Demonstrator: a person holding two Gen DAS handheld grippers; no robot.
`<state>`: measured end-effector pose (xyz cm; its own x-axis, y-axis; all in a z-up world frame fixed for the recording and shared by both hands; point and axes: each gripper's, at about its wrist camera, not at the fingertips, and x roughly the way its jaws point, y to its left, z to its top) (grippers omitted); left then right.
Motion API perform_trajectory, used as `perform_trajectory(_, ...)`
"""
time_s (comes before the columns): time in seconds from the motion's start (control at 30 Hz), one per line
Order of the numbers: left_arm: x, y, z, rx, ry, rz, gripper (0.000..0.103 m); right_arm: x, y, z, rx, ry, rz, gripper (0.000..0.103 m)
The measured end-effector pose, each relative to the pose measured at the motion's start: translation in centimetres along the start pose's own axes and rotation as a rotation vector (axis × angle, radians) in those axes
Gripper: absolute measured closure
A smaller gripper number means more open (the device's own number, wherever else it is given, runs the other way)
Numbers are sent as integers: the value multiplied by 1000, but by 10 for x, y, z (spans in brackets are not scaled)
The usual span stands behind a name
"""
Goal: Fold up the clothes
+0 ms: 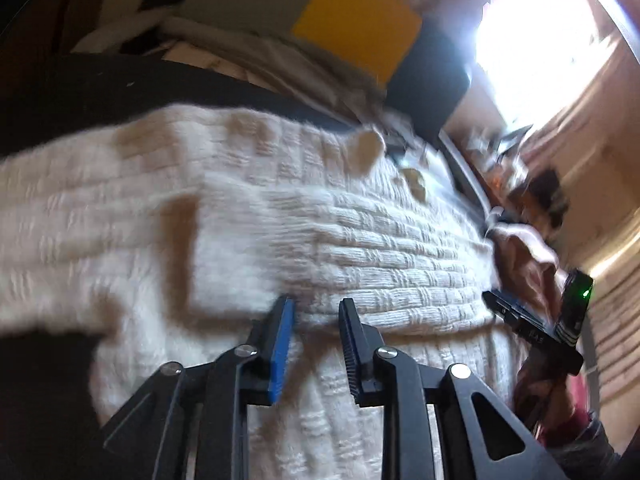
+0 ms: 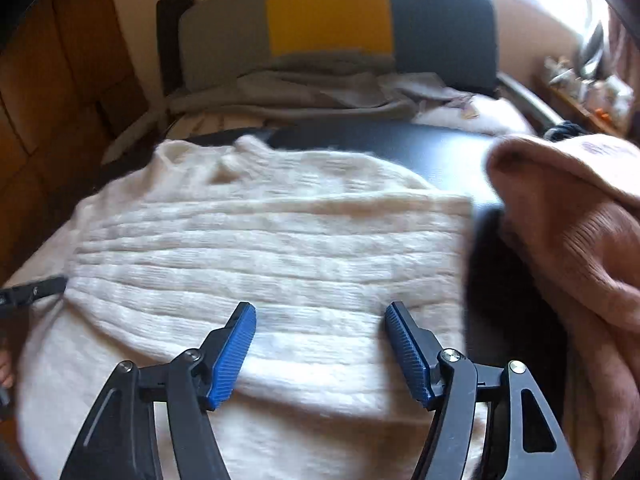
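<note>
my left gripper (image 1: 316,312) hangs over the white knit sweater (image 1: 280,224), its jaws drawn close with only a slim gap between them, and nothing sits in that gap; the pads are off the wool. my right gripper (image 2: 320,320) stands wide, its blue ribbed pads (image 2: 234,354) spread well apart above the same white knit sweater (image 2: 260,248), and they too press on nothing. the sweater lies spread across a dark surface (image 2: 380,144), with one layer folded over another so that a straight edge runs along its right side in the right wrist view; its neck end lies on the far side from me. just beside it on my right is a heap of pink knit cloth (image 2: 568,248), touching or nearly touching the sweater's edge, i cannot tell which. behind the dark surface there is grey cloth (image 2: 312,88) bunched up, and a panel with a yellow square (image 2: 328,12) between grey and dark blue parts. in the left wrist view my right gripper (image 1: 532,320) shows at the sweater's right edge, with a green light on it. both views are blurred.
</note>
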<state>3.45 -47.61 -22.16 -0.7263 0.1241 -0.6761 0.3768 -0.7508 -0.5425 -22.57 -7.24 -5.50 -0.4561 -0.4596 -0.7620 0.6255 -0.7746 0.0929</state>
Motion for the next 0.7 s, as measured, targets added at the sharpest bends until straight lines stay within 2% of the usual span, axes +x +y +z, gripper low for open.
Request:
perform_trajectory(0.07, -4, 11, -6, -65, -19, -26, 93, -4, -9, -4, 33, -21, 28, 34)
perform_trajectory(0.1, -6, 17, -9, -100, -24, -36, 102, -5, -10, -4, 42, -24, 36, 32)
perform_trajectory(0.2, -12, 32, -16, -200, -37, -64, 102, -3, -1, -3, 5, -11, 25, 23)
perform_trajectory(0.3, -16, 16, -13, -154, -12, 10, 103, -6, 8, -4, -37, -1, 5, 20)
perform_trajectory(0.37, -20, 5, 1, -120, 14, 31, 83, -7, 7, -6, -42, -2, 5, 20)
perform_trajectory(0.4, -22, -6, 12, -89, 7, 7, 77, -6, 7, -6, -41, -2, 11, 19)
perform_trajectory(0.47, -23, -28, 36, -20, 0, -82, 76, -4, 5, -5, -34, -3, 35, 16)
perform_trajectory(0.53, -17, -54, 60, 49, 12, -175, 66, -1, 4, -5, -29, -2, 63, 8)
perform_trajectory(0.57, -8, -68, 72, 81, 29, -210, 64, 0, 5, -4, -35, 3, 81, 1)
perform_trajectory(0.63, 21, -91, 99, 125, 83, -269, 61, 2, 10, -4, -57, 14, 79, 0)
perform_trajectory(0.7, 55, -104, 122, 131, 138, -294, 59, 2, 13, -4, -65, 14, 68, 0)
